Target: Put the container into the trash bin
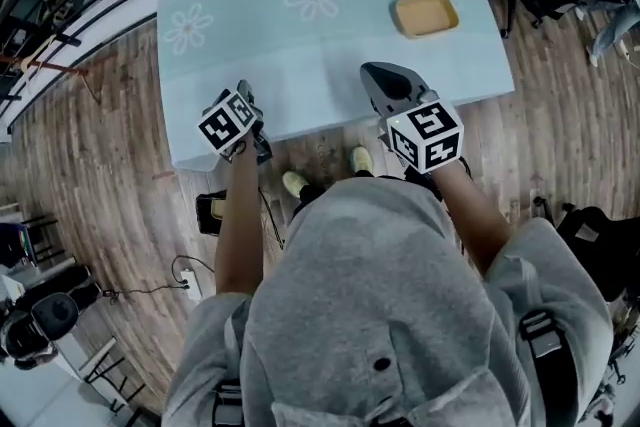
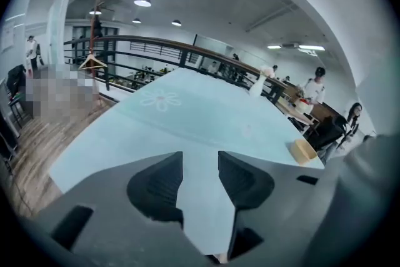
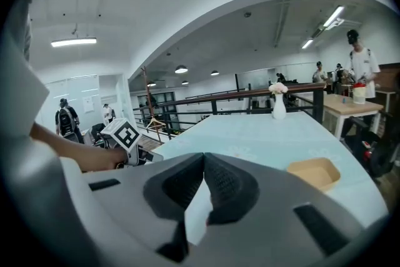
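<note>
Jaws apart on the left gripper [image 2: 200, 158], pressed together on the right gripper [image 3: 204, 162], both empty at the near edge of the table [image 1: 300, 65]; the tan container [image 1: 426, 14] sits untouched farther along, no trash bin in view.

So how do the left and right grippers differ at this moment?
The left gripper has its jaws apart; the right gripper has them closed together. The right gripper is nearer the tan container than the left gripper. Both hold nothing and sit over the near edge of the table.
</note>
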`<state>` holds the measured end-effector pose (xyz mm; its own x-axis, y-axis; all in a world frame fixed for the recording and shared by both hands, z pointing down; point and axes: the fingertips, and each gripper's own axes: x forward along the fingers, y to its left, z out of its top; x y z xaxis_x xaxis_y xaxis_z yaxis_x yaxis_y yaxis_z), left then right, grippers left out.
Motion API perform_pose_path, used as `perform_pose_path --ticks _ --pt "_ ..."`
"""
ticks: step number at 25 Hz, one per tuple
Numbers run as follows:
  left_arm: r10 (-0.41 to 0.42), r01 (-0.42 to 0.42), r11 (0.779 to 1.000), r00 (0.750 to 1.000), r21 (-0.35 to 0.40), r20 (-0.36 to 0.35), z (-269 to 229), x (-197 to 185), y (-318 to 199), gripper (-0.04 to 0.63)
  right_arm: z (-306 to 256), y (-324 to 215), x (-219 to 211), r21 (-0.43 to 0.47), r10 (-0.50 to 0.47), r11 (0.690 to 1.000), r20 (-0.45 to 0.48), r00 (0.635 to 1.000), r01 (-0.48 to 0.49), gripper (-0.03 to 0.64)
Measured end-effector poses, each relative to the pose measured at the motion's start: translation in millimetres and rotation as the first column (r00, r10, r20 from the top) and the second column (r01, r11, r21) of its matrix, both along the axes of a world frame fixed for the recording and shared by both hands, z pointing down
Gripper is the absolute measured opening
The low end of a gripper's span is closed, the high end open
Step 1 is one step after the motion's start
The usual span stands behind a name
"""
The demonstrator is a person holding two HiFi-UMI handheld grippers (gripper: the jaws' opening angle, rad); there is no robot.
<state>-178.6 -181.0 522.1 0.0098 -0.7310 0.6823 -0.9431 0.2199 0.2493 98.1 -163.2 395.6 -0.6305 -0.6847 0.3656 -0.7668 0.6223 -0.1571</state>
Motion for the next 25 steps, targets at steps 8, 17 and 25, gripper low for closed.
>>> perform_pose_path --ticks 8,17,25 --pt "0.3 -0.3 0.954 0.954 0.013 0.004 -3 164 -63 0.178 2 -5 117 -0.002 0.184 0.983 0.024 0.983 -0.184 0.026" --pt "0.671 -0.674 0.738 0.736 0.015 0.086 9 359 -105 0.178 28 10 229 -0.033 0.347 0.937 0.014 0.938 -0.347 0.026" --pt "0.927 -0.939 0.291 0.228 -0.186 0.299 50 472 -101 0.178 42 30 264 -0.072 0.432 0.9 0.004 0.902 -0.431 0.026"
